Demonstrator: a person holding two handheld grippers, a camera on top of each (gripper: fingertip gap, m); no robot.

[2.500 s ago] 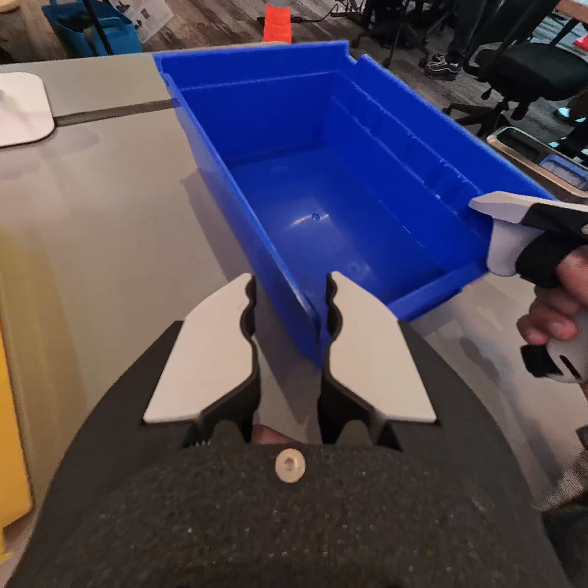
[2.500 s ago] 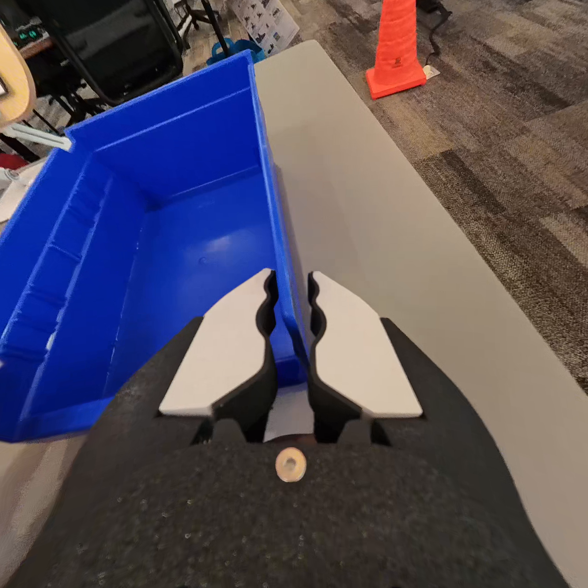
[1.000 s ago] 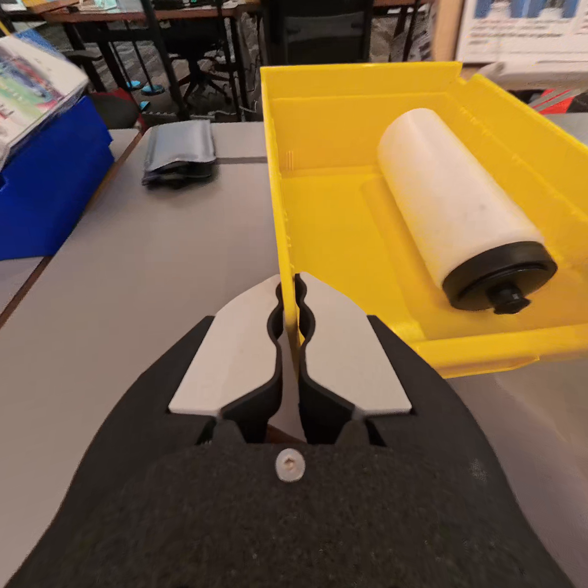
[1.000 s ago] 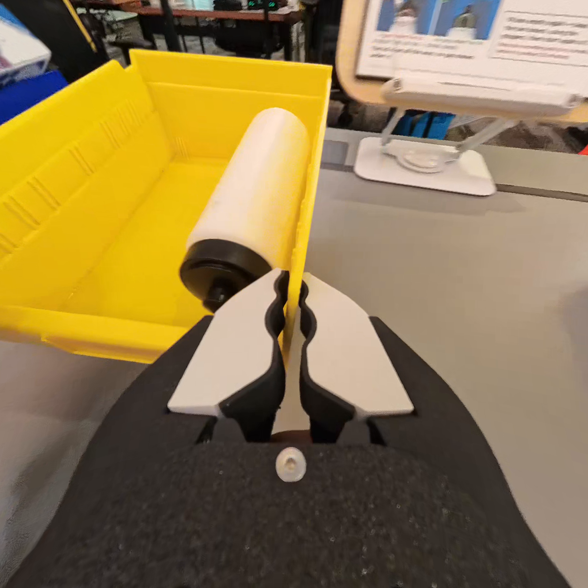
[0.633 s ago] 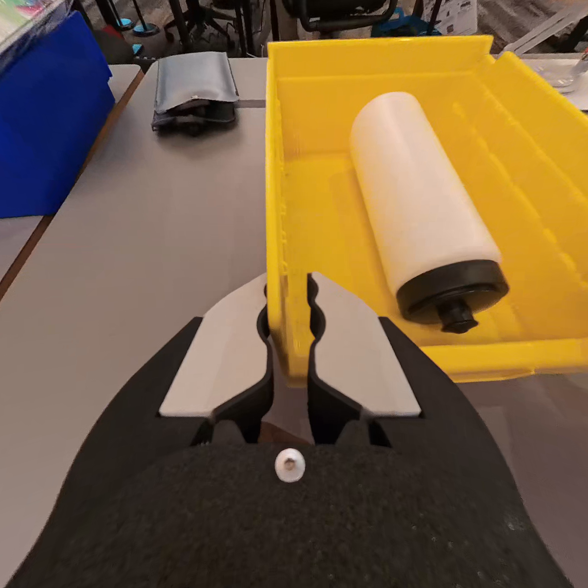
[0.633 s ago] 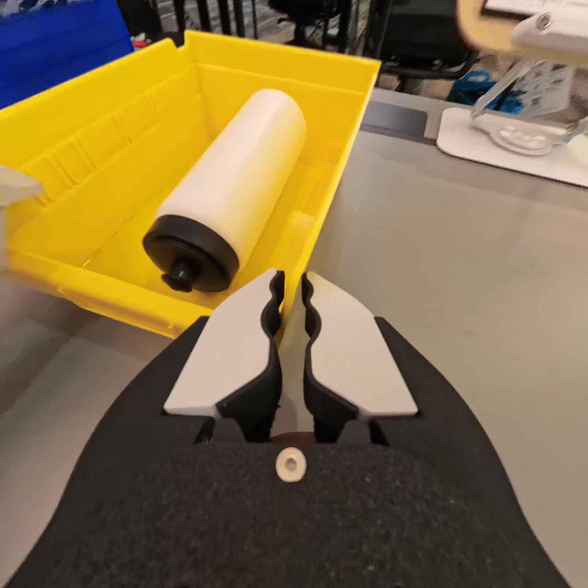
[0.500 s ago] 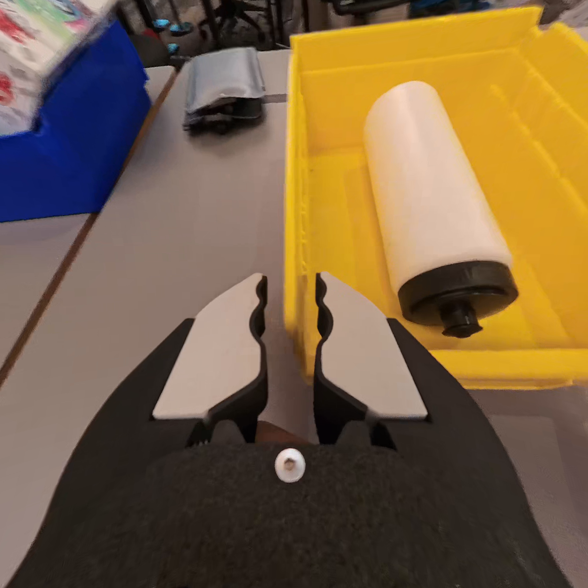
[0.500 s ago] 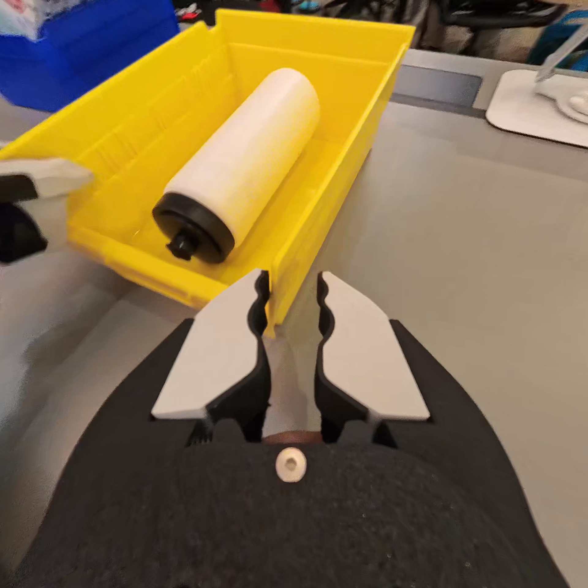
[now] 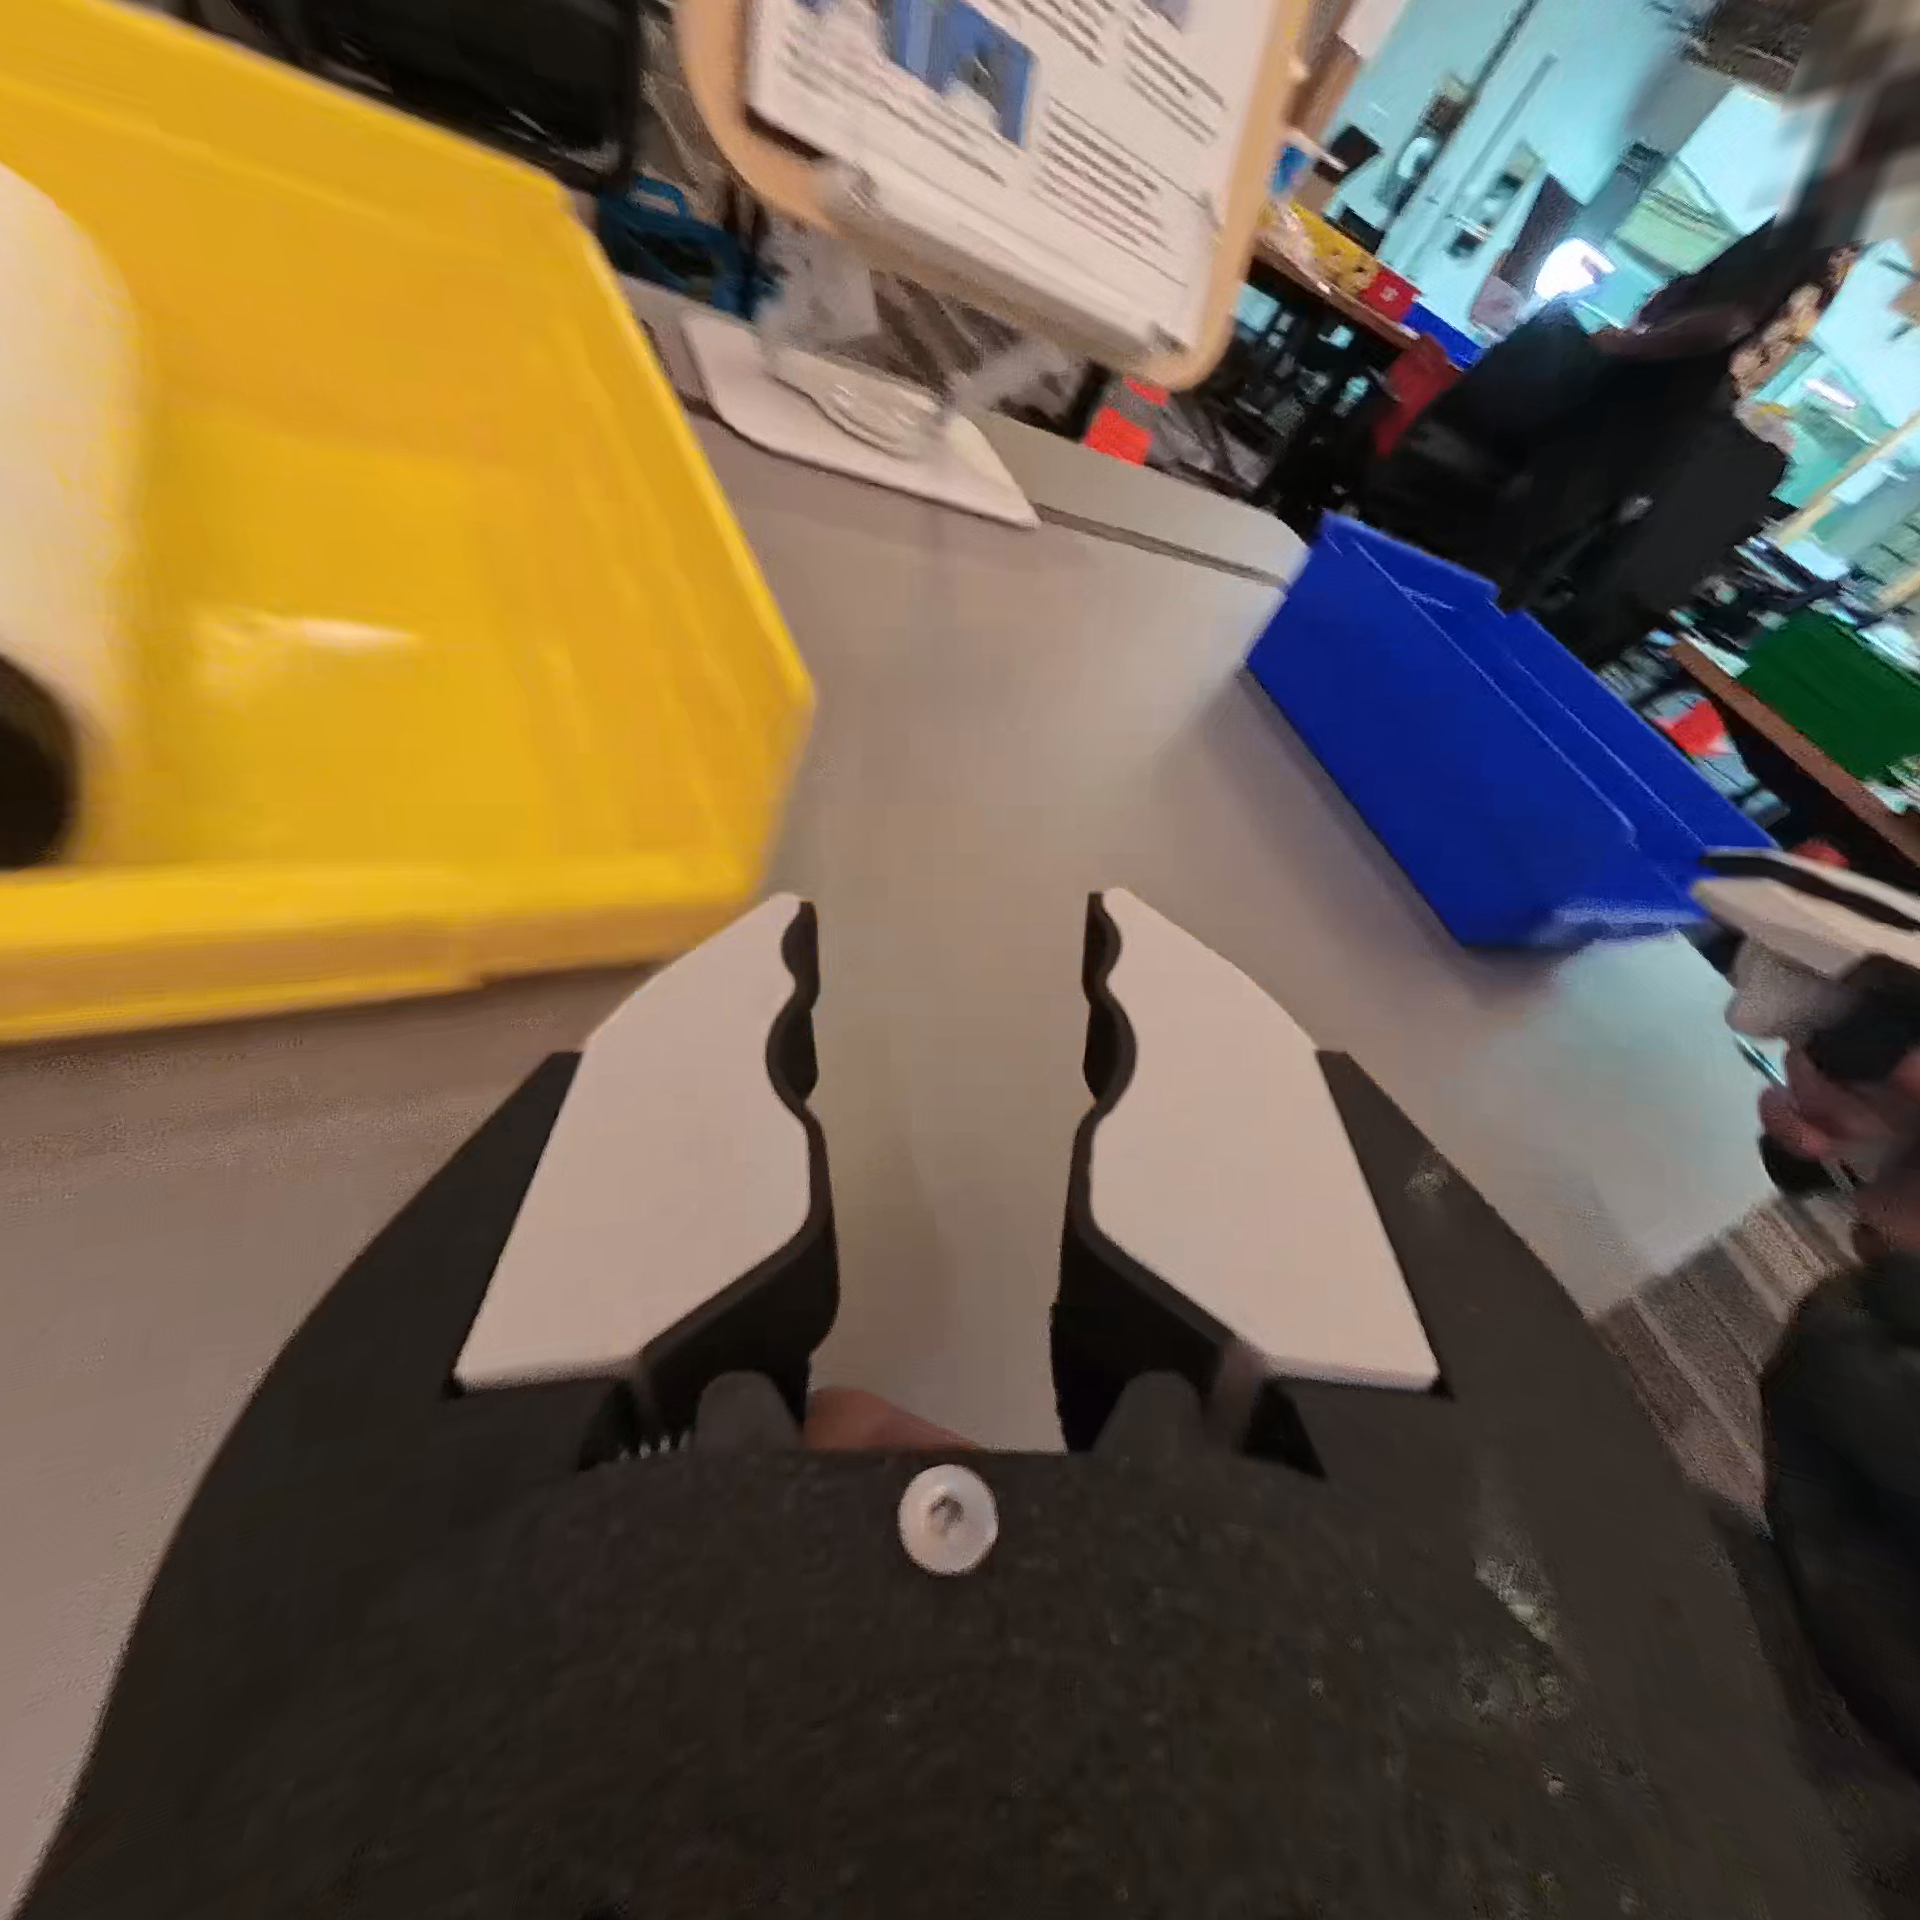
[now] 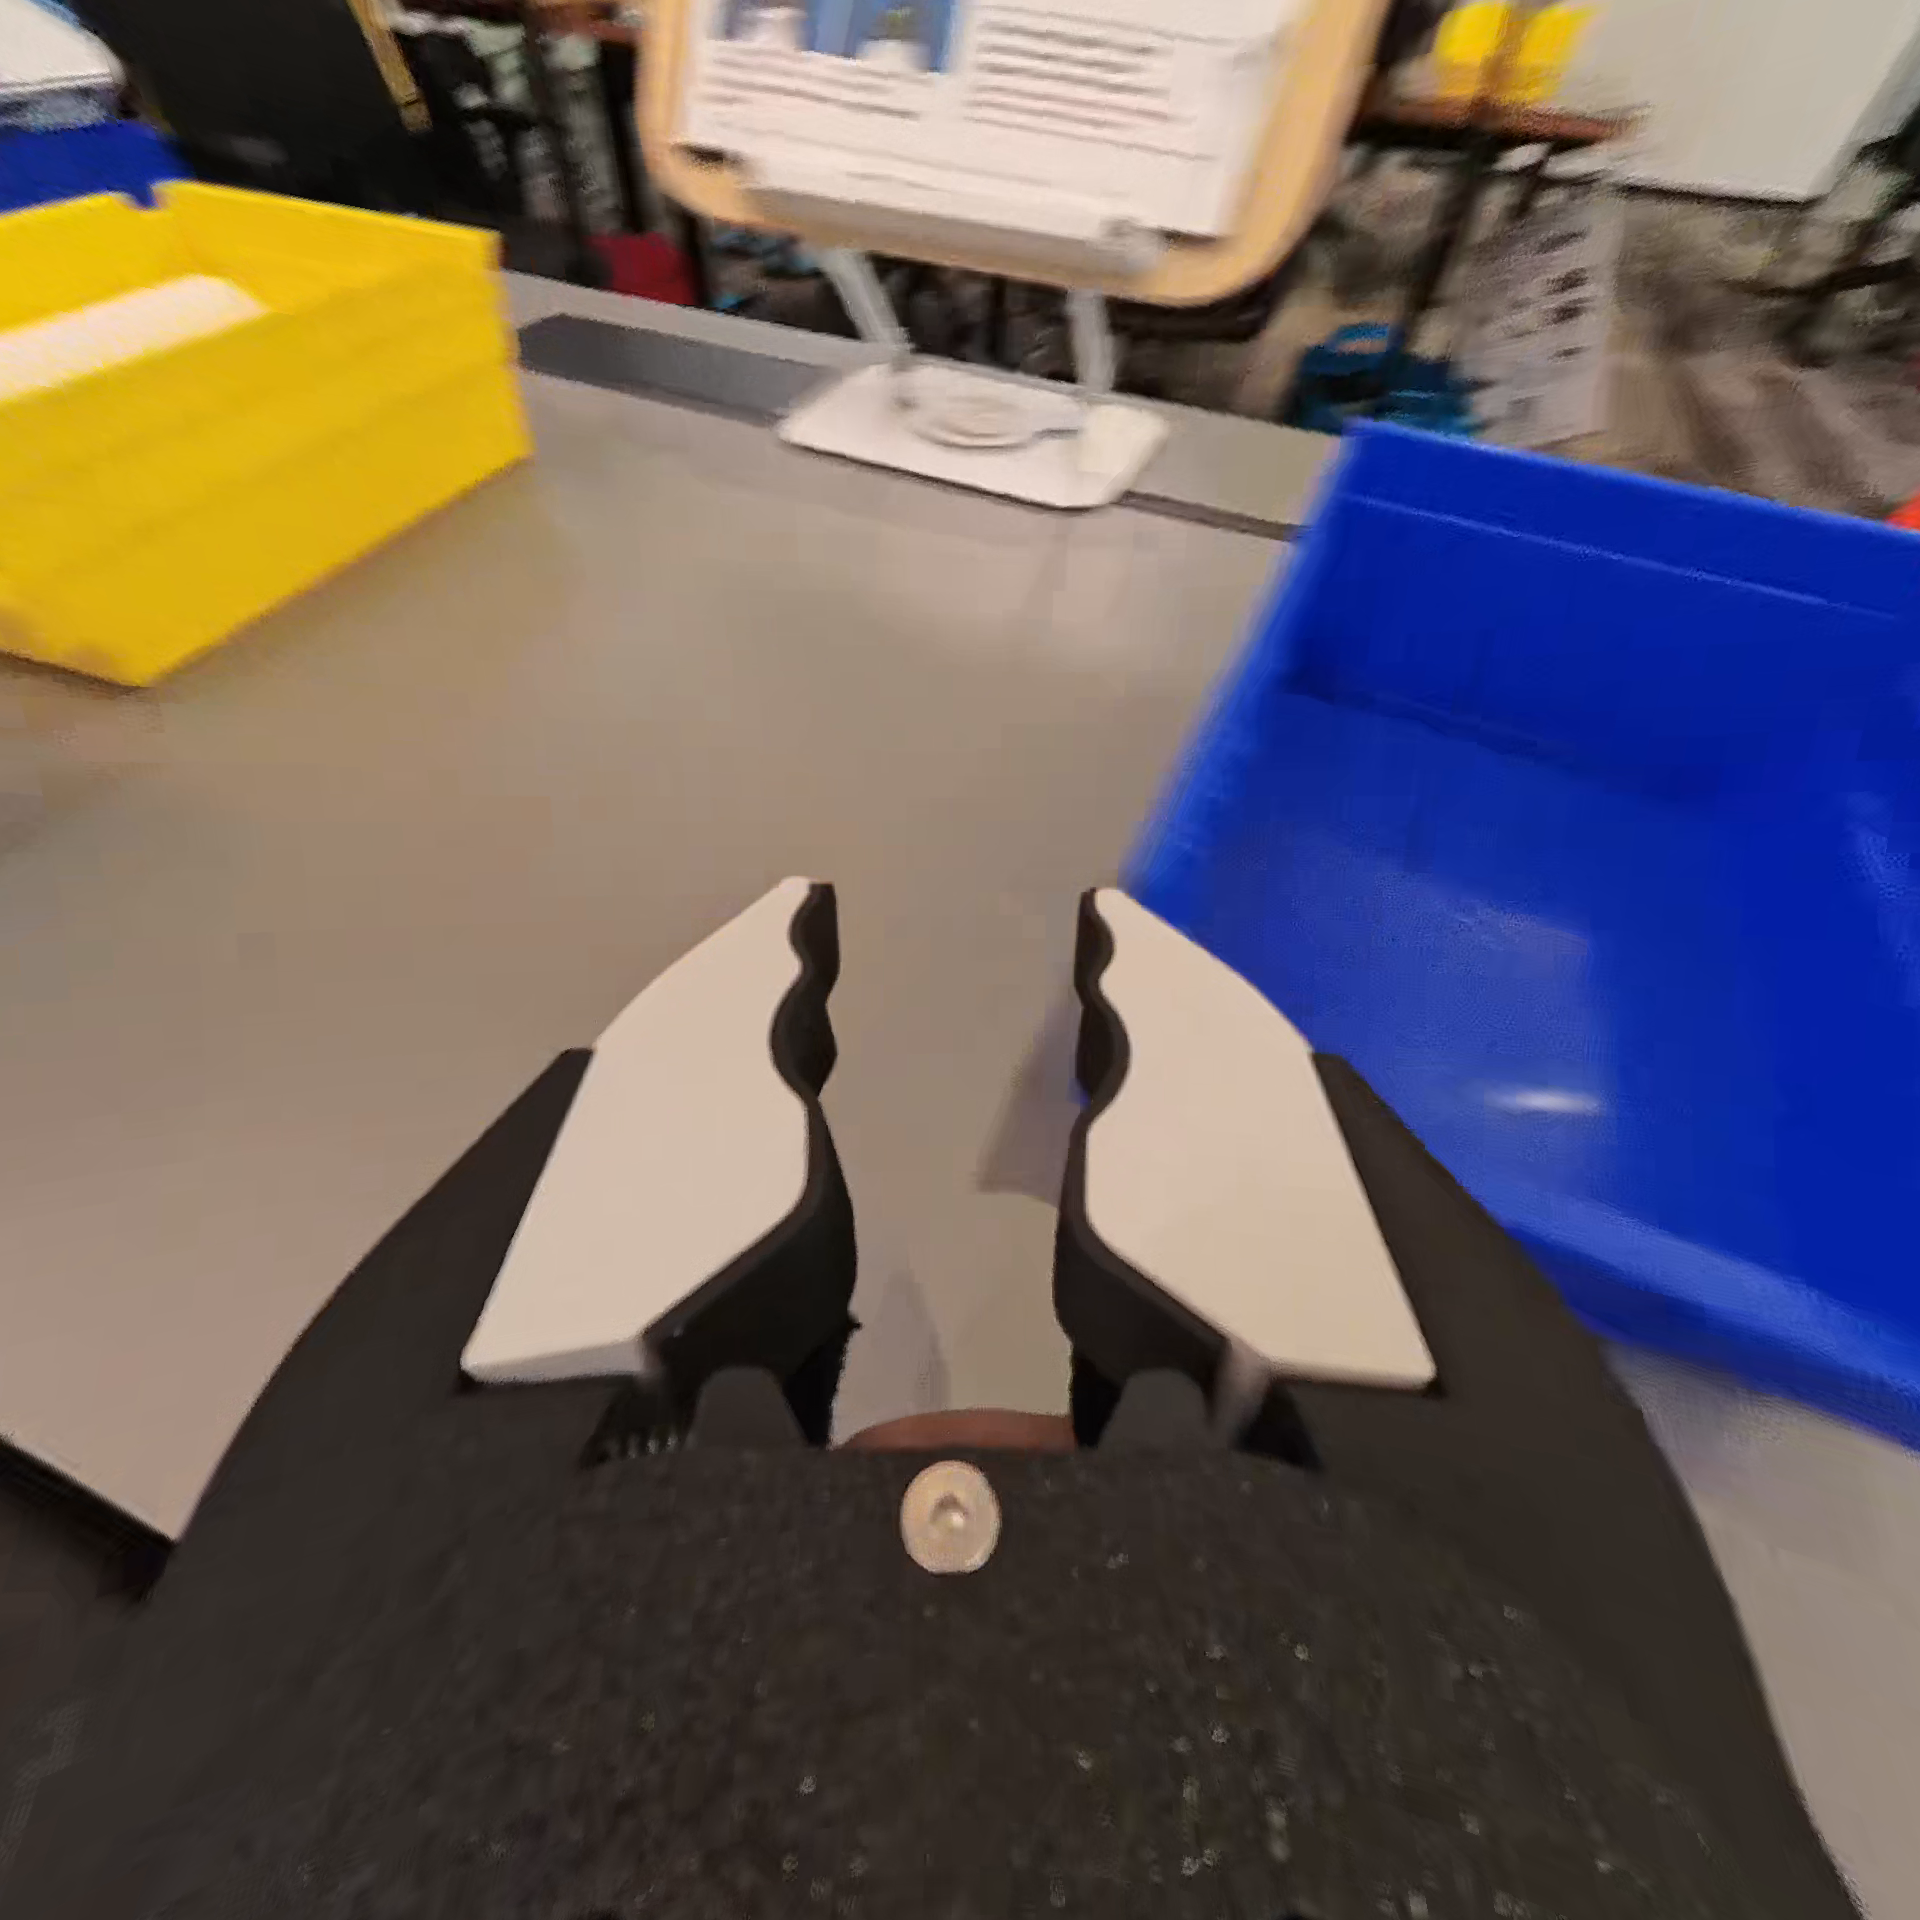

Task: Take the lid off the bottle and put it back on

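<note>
The white bottle point(image 9: 52, 499) with its black lid point(image 9: 26, 774) lies on its side in the yellow bin point(image 9: 436, 499) at the far left of the left wrist view. In the right wrist view only a strip of the bottle point(image 10: 125, 317) shows above the yellow bin's point(image 10: 260, 457) wall. My left gripper point(image 9: 948, 920) is open and empty over bare table, to the right of the yellow bin. My right gripper point(image 10: 956, 909) is open and empty between the two bins, by the blue bin's near corner. It also shows at the right edge of the left wrist view point(image 9: 1808, 935), held by a hand.
An empty blue bin point(image 10: 1558, 831) stands on the grey table point(image 10: 623, 727) at the right; it also shows in the left wrist view point(image 9: 1475, 748). A document stand point(image 10: 977, 426) with a page is at the back. People and chairs are beyond the table.
Both grippers have let go of the yellow bin's walls, opened wider and swung right, away from it. The blue bin has come back into view.
</note>
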